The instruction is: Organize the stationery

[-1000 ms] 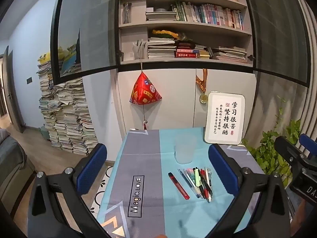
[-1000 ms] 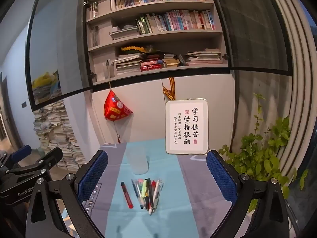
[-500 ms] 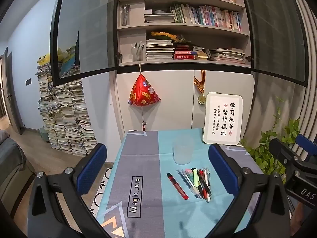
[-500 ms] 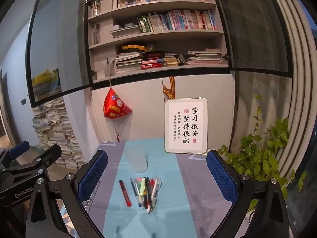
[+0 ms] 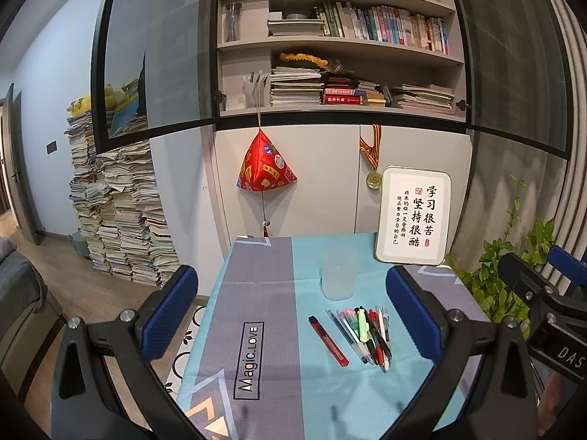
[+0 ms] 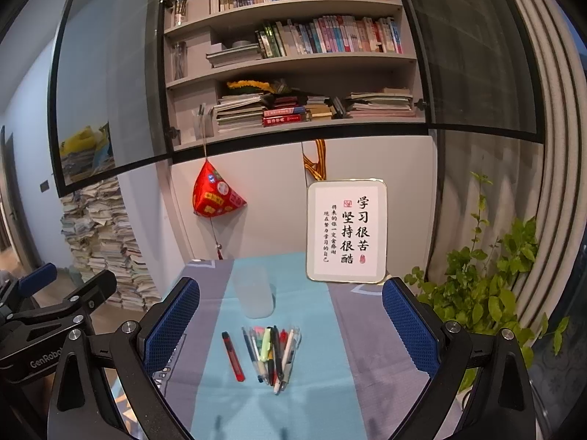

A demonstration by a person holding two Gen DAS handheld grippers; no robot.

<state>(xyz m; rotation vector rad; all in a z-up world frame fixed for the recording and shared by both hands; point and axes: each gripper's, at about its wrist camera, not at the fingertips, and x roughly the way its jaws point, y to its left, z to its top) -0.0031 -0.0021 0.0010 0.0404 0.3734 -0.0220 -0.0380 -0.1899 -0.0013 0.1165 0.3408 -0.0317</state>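
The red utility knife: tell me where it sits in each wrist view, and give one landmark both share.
Left wrist view: red utility knife lies right of centre, just left of the pen pile.
Right wrist view: red utility knife lies left of centre, again left of the pens.
Shared landmark: frosted cup behind the pens.

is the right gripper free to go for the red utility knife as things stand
Probably yes: the right gripper is open and empty, and the red utility knife lies apart from the pen pile with nothing over it.

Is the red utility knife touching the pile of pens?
Apart. The right wrist view shows bare blue cloth between the red utility knife and the pile of pens along its whole length.
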